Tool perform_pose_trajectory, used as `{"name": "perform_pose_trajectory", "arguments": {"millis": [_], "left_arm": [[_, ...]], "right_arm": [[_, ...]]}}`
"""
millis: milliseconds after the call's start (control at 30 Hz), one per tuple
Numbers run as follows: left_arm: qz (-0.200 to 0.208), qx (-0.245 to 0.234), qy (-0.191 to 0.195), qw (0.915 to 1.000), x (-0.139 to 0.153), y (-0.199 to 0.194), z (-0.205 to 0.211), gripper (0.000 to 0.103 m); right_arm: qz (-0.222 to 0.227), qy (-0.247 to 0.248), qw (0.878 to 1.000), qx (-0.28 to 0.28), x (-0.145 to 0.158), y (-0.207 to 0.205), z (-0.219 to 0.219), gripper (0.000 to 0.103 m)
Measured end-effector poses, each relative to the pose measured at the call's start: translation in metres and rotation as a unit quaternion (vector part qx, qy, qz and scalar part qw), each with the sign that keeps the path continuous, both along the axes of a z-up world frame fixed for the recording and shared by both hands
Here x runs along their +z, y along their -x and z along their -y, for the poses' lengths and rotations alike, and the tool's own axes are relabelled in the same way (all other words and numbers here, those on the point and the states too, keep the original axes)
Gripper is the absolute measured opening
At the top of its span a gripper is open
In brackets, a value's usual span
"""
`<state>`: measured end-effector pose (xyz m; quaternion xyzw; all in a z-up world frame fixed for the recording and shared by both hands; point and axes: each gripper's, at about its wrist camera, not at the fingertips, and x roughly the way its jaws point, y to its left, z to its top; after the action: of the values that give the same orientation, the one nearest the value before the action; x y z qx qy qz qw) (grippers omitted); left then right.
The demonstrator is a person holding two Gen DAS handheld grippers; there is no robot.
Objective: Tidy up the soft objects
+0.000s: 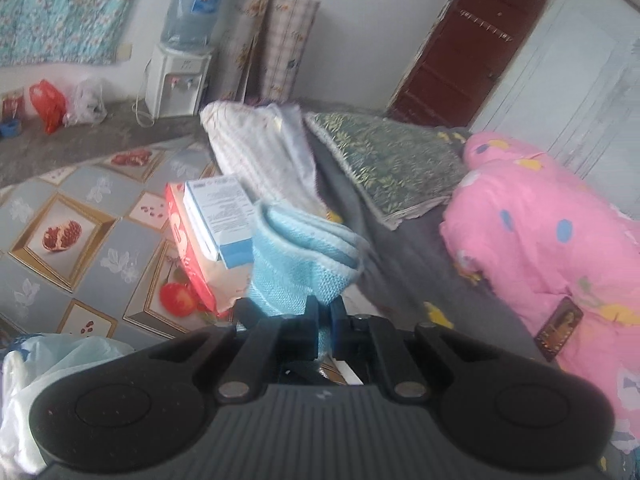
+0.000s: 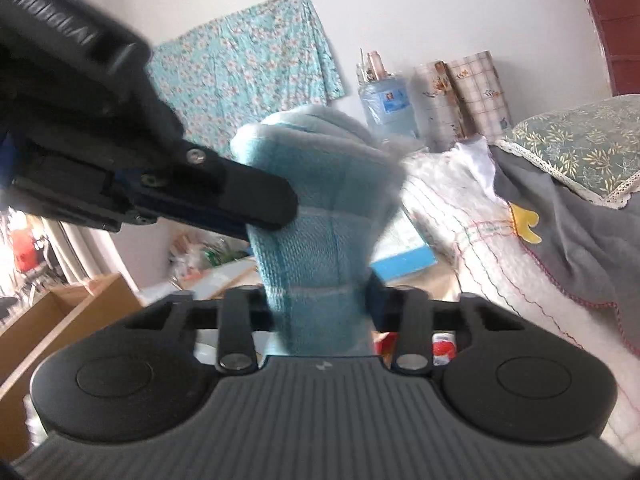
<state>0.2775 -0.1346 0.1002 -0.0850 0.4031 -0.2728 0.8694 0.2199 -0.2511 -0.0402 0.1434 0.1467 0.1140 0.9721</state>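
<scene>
A folded light-blue knitted towel (image 1: pixel 304 256) stands up out of my left gripper (image 1: pixel 324 308), which is shut on its lower end. In the right wrist view the same blue towel (image 2: pixel 316 200) rises upright, blurred at the top. My right gripper (image 2: pixel 320 300) is shut on its lower part, and the cloth fills the gap between the fingers. The left gripper (image 2: pixel 276 212) reaches in from the upper left and pinches the towel's left edge higher up. The towel hangs in the air above the bed's edge.
A white-and-blue box on a red box (image 1: pixel 216 216) sits on the patterned floor mat beside the bed. On the grey bed lie a white folded blanket (image 1: pixel 264 148), a green leafy pillow (image 1: pixel 392 160) and a pink quilt (image 1: pixel 540 248). A cardboard box (image 2: pixel 60 320) stands low left.
</scene>
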Motion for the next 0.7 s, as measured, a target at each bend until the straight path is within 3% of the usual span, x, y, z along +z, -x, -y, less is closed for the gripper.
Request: {"name": "perform_pose_trajectory", "arguments": {"millis": [200,367,467,600,700], "left_arm": [[0.038,0.013,0.014,0.9991,0.031,0.04,-0.028,0.006],[0.068,0.059,0.02,0.9958,0.061,0.079,-0.082,0.01],[0.09,0.097,0.021,0.991,0.075,0.105,-0.123,0.024],[0.109,0.159,0.012,0.9812,0.084,0.135,-0.177,0.053],[0.108,0.212,0.014,0.9711,0.081,0.149,-0.221,0.056]], "right_arm": [[0.017,-0.027,0.998,0.06,0.037,0.029,-0.019,0.021],[0.008,-0.058,0.986,0.157,0.071,0.04,-0.068,0.018],[-0.023,-0.083,0.968,0.237,0.083,0.037,-0.111,0.017],[-0.084,-0.09,0.938,0.325,0.086,0.029,-0.184,0.017],[-0.144,-0.102,0.911,0.372,0.081,0.021,-0.241,0.017]]}}
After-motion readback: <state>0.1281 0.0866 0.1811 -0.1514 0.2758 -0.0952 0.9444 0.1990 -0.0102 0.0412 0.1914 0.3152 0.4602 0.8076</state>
